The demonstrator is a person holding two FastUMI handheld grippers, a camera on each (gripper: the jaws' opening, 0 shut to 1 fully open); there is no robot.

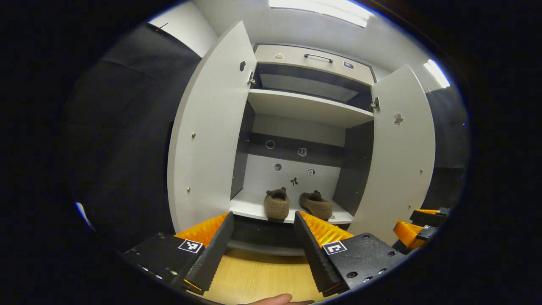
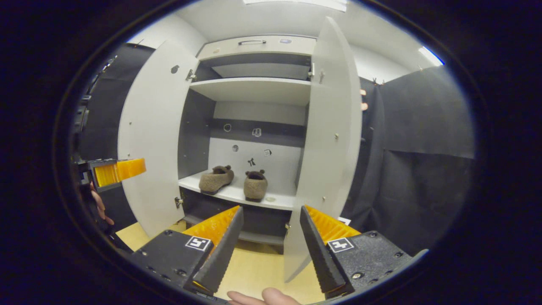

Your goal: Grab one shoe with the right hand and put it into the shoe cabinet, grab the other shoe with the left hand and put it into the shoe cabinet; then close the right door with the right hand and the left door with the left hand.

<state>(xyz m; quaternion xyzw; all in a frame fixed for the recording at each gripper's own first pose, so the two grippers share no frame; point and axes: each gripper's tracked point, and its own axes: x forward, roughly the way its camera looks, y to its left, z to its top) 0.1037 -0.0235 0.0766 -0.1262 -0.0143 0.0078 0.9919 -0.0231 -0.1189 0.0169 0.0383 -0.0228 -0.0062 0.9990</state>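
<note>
Brown and fuzzy, the two shoes sat side by side on the low shelf [image 1: 250, 208] inside the shoe cabinet [image 1: 311, 108]. One shoe [image 1: 277, 204] stood with its heel toward the front, and the other shoe [image 1: 316, 205] lay just beside it, turned a little. So the first part of the job looked done: both shoes were put away. What was left was the doors. The left door [image 1: 209, 131] and the right door [image 1: 400, 156] both stood wide open. In the right gripper view the right door [image 2: 332, 140] was very near, just past the right gripper [image 2: 271, 231], so it seemed that door would be pushed shut first. The right gripper had its two fingers spread apart with nothing between them. The left gripper [image 1: 263, 235] was the same, fingers wide and holding nothing, and it pointed at the middle of the cabinet. Both grippers hung over the pale wooden floor [image 1: 258, 275], apart from the doors.
</note>
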